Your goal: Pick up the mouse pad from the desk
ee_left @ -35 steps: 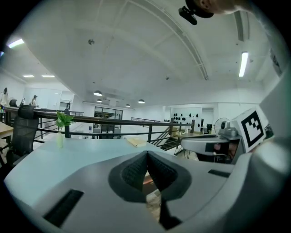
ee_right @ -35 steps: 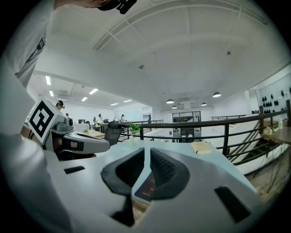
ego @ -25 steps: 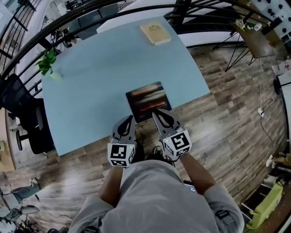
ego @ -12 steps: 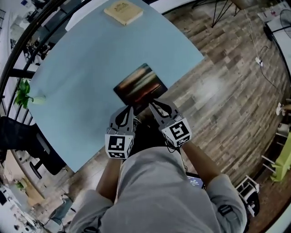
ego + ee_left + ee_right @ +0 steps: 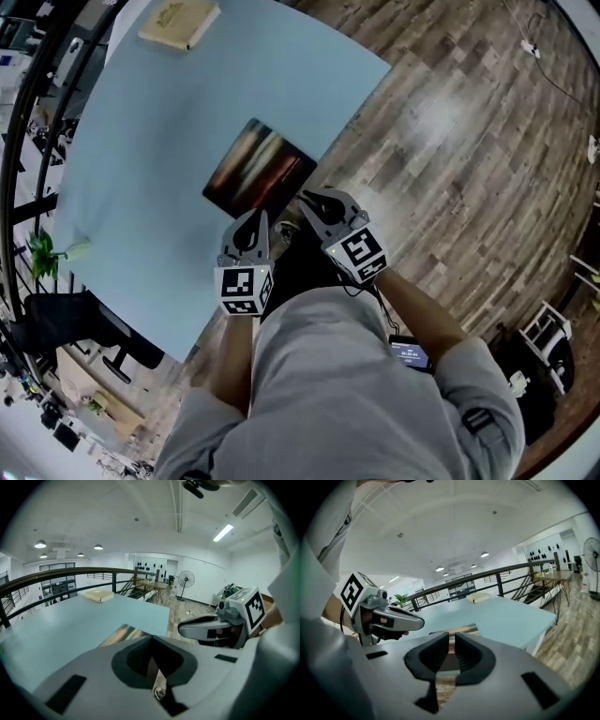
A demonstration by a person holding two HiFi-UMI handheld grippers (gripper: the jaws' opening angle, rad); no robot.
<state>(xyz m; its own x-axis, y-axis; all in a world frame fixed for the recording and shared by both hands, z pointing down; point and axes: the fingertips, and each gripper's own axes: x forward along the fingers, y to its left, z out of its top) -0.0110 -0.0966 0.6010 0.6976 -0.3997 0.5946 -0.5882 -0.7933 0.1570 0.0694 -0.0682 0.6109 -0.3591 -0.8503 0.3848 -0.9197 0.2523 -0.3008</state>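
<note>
The mouse pad [image 5: 258, 173], dark with orange streaks, lies flat near the front edge of the pale blue desk [image 5: 169, 112]. My left gripper [image 5: 255, 219] hovers just short of the pad's near edge and its jaws look shut, with nothing in them [image 5: 152, 639]. To the right, my right gripper [image 5: 305, 199] points at the pad's near right corner. Its jaws stand a narrow slit apart and hold nothing [image 5: 451, 639]. A strip of the pad [image 5: 461, 631] shows through that slit, and the pad [image 5: 119, 632] also shows just beyond the left jaws.
A tan book [image 5: 180, 23] lies at the desk's far end. A small plant [image 5: 42, 251] stands at the desk's left edge, with a black chair [image 5: 80, 319] beyond it. Wood floor [image 5: 450, 141] lies to the right. A dark railing [image 5: 56, 576] runs behind the desk.
Both grippers have sunk and tipped downward toward the desk's front edge. The head view has swung, so the desk and pad now sit further up and left.
</note>
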